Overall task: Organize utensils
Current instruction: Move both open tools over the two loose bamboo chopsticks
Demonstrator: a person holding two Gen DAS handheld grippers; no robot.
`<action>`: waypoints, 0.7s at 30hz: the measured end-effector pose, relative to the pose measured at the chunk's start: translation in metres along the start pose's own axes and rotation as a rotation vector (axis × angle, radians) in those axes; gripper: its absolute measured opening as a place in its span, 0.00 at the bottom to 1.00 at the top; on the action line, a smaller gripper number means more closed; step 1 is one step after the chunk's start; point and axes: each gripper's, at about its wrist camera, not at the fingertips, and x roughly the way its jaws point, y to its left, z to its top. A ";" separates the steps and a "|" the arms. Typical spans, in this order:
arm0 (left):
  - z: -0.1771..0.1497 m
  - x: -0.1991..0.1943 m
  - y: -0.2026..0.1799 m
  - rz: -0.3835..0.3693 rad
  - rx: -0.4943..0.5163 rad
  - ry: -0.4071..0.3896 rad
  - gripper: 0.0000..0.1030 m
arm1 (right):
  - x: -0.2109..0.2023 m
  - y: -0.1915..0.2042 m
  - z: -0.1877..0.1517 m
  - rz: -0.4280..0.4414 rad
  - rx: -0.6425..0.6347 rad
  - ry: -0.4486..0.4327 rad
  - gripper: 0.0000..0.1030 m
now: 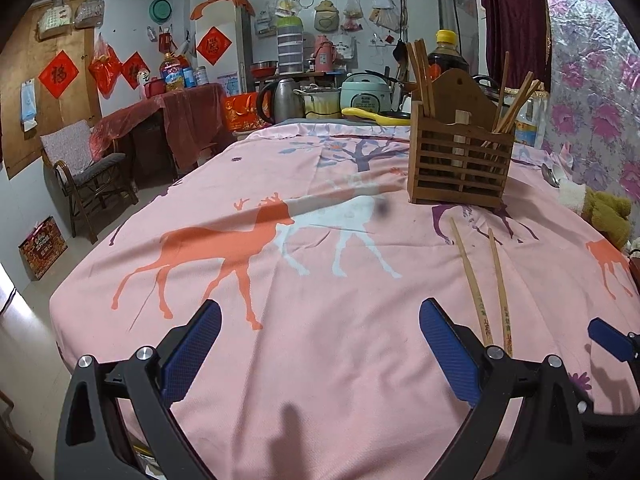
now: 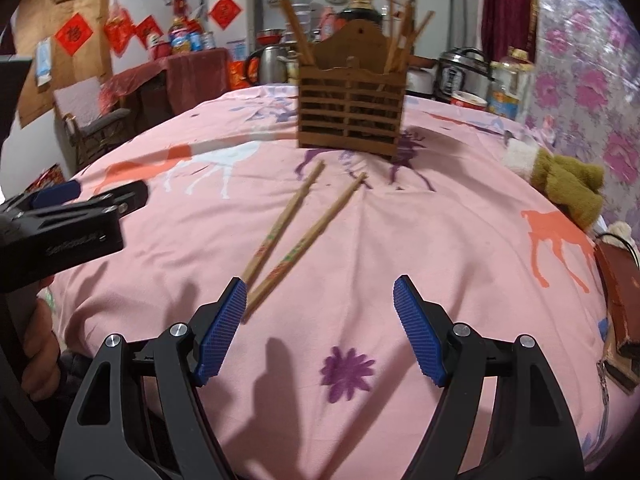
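Two wooden chopsticks (image 2: 296,228) lie loose on the pink deer-print tablecloth (image 2: 440,220), in front of a slatted wooden utensil holder (image 2: 352,108) that has several chopsticks standing in it. My right gripper (image 2: 320,320) is open and empty; its left pad (image 2: 224,324) is next to the chopsticks' near ends. In the left wrist view the chopsticks (image 1: 486,280) lie right of my open, empty left gripper (image 1: 320,348), and the holder (image 1: 460,156) stands at the far right. The left gripper also shows in the right wrist view (image 2: 80,204).
A metal spoon (image 1: 551,174) and a brown plush toy (image 2: 568,188) lie near the right table edge. A dark red box (image 2: 620,300) sits at the right. Pots, a kettle, a rice cooker and bottles crowd the far edge. A chair (image 1: 84,176) stands at the left.
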 end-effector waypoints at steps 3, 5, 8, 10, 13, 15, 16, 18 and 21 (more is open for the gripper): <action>-0.001 0.003 0.000 -0.003 -0.002 0.009 0.95 | 0.007 0.011 -0.002 0.033 -0.048 0.037 0.72; -0.002 0.006 0.001 -0.005 -0.005 0.017 0.95 | 0.013 0.015 -0.004 0.045 -0.068 0.068 0.72; -0.003 0.011 0.001 -0.004 -0.008 0.034 0.95 | 0.022 0.015 -0.006 0.035 -0.071 0.109 0.72; -0.004 0.014 0.002 -0.004 -0.011 0.046 0.95 | 0.022 0.006 -0.005 0.004 -0.036 0.110 0.71; -0.004 0.012 0.003 -0.003 -0.013 0.042 0.95 | 0.025 -0.025 -0.002 -0.106 0.086 0.116 0.69; -0.004 0.010 0.002 -0.004 -0.008 0.033 0.95 | 0.024 -0.058 -0.003 -0.170 0.221 0.111 0.69; -0.004 0.009 0.001 -0.006 -0.002 0.028 0.95 | 0.023 -0.068 -0.003 -0.164 0.261 0.110 0.66; -0.004 0.008 -0.002 -0.013 0.013 0.027 0.95 | 0.017 -0.081 -0.006 -0.118 0.320 0.094 0.66; -0.006 0.008 -0.007 -0.030 0.037 0.028 0.95 | 0.011 -0.077 -0.006 -0.097 0.302 0.057 0.66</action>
